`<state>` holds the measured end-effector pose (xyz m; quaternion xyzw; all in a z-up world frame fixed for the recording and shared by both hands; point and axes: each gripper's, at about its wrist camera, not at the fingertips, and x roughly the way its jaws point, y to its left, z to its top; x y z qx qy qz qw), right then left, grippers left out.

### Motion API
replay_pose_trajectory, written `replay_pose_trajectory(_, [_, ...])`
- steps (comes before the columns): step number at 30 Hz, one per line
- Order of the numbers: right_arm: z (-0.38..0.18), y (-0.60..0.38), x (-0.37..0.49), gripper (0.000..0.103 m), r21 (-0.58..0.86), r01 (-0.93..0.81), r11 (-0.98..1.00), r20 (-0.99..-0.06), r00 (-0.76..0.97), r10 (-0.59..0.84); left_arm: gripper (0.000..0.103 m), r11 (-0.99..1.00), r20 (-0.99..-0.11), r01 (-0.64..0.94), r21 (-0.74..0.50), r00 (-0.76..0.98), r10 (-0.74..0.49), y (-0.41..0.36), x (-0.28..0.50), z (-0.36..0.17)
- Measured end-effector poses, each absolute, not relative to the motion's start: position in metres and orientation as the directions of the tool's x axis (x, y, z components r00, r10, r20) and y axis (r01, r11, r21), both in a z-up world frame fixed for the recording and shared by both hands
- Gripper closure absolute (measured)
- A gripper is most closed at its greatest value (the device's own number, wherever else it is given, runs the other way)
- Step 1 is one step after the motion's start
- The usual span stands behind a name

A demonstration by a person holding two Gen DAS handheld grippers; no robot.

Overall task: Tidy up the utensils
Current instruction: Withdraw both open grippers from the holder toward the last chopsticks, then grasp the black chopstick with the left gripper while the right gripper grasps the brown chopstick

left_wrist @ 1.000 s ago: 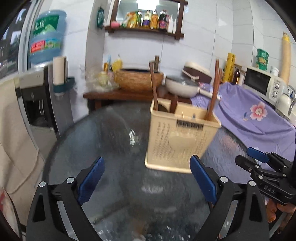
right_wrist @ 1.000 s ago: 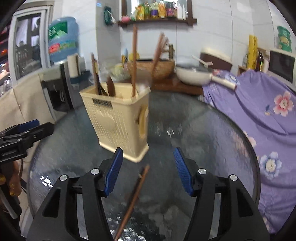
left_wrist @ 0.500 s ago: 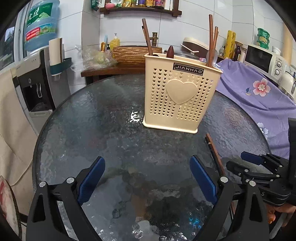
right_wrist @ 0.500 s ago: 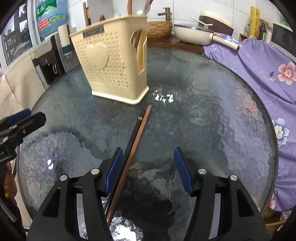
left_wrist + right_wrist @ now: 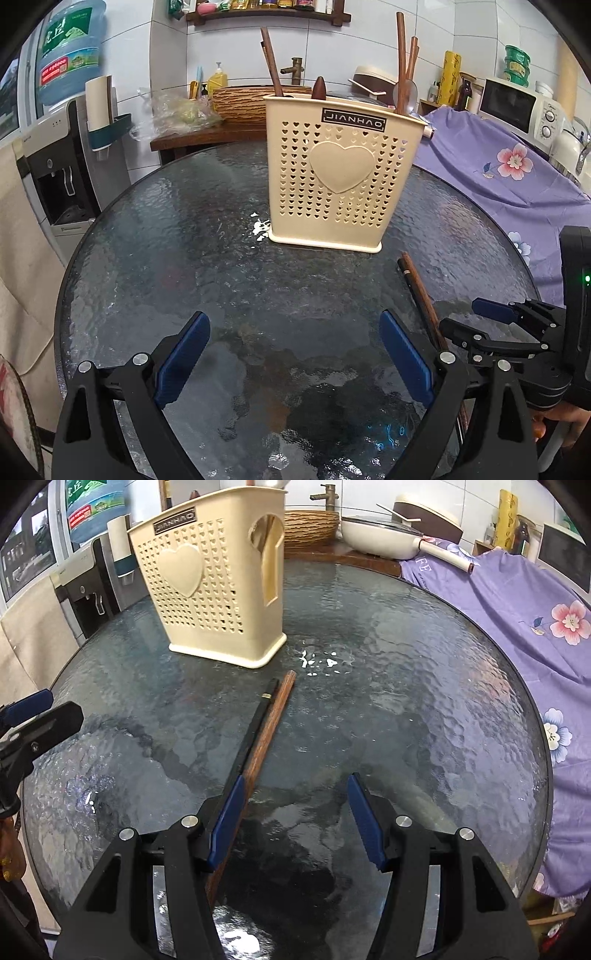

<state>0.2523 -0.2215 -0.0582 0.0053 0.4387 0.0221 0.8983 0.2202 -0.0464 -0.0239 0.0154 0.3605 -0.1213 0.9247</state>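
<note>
Brown wooden chopsticks (image 5: 267, 725) lying side by side on the dark textured glass table (image 5: 424, 686), just in front of the cream perforated utensil holder (image 5: 210, 587) with more utensils standing in it. Right gripper (image 5: 295, 821) low over the near ends, jaws spread, left pad beside the sticks, nothing pinched. Left gripper (image 5: 295, 356) spread wide over bare glass, empty.
</note>
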Motion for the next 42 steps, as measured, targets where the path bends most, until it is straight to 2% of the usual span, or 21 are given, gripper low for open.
replay_pose_trajectory(5, [-0.061,-0.230,0.257,0.045,0.104,-0.029,0.994,-0.795,0.598,0.101,0.012,0.967,-0.680,0.244,-0.069,0.698,-0.224,-0.051,0.222,-0.027])
replay_pose_trajectory(11, [-0.060,-0.226,0.257,0.045,0.113,-0.033,0.993,-0.790,0.603,0.110,0.012,0.971,-0.675,0.227,-0.072,0.706,-0.215,-0.046,0.222,-0.025])
replay_pose_trajectory(18, [-0.060,-0.217,0.260,0.045,0.088,-0.036,0.995,-0.798,0.596,0.093,0.012,0.975,-0.676,0.206,-0.082,0.708,-0.206,-0.040,0.224,-0.025])
replay_pose_trajectory(22, [-0.059,-0.208,0.266,0.045,-0.001,-0.026,1.000,-0.805,0.593,0.015,0.012,0.974,-0.682,0.212,-0.084,0.700,-0.211,-0.042,0.225,-0.028])
replay_pose_trajectory(26, [-0.060,-0.223,0.270,0.045,0.060,-0.007,0.998,-0.817,0.574,0.053,0.012,0.972,-0.681,0.223,-0.070,0.701,-0.210,-0.044,0.223,-0.028])
replay_pose_trajectory(33, [-0.060,-0.256,0.263,0.045,0.055,0.033,0.998,-0.824,0.566,0.026,0.014,0.969,-0.696,0.233,-0.078,0.683,-0.220,-0.051,0.226,-0.032])
replay_pose_trajectory(35, [-0.060,-0.263,0.264,0.045,0.059,0.042,0.997,-0.826,0.563,0.025,0.016,0.964,-0.701,0.254,-0.077,0.674,-0.234,-0.058,0.226,-0.032])
replay_pose_trajectory(38, [-0.060,-0.270,0.264,0.045,0.058,0.040,0.998,-0.830,0.557,0.026,0.024,0.949,-0.720,0.301,-0.091,0.639,-0.271,-0.073,0.227,-0.035])
replay_pose_trajectory(41, [-0.059,-0.272,0.266,0.046,0.057,0.036,0.998,-0.833,0.553,0.027,0.036,0.936,-0.742,0.336,-0.103,0.601,-0.297,-0.086,0.230,-0.040])
replay_pose_trajectory(42, [-0.060,-0.274,0.267,0.051,0.073,0.036,0.997,-0.835,0.549,0.041,0.040,0.929,-0.752,0.351,-0.118,0.579,-0.314,-0.091,0.232,-0.043])
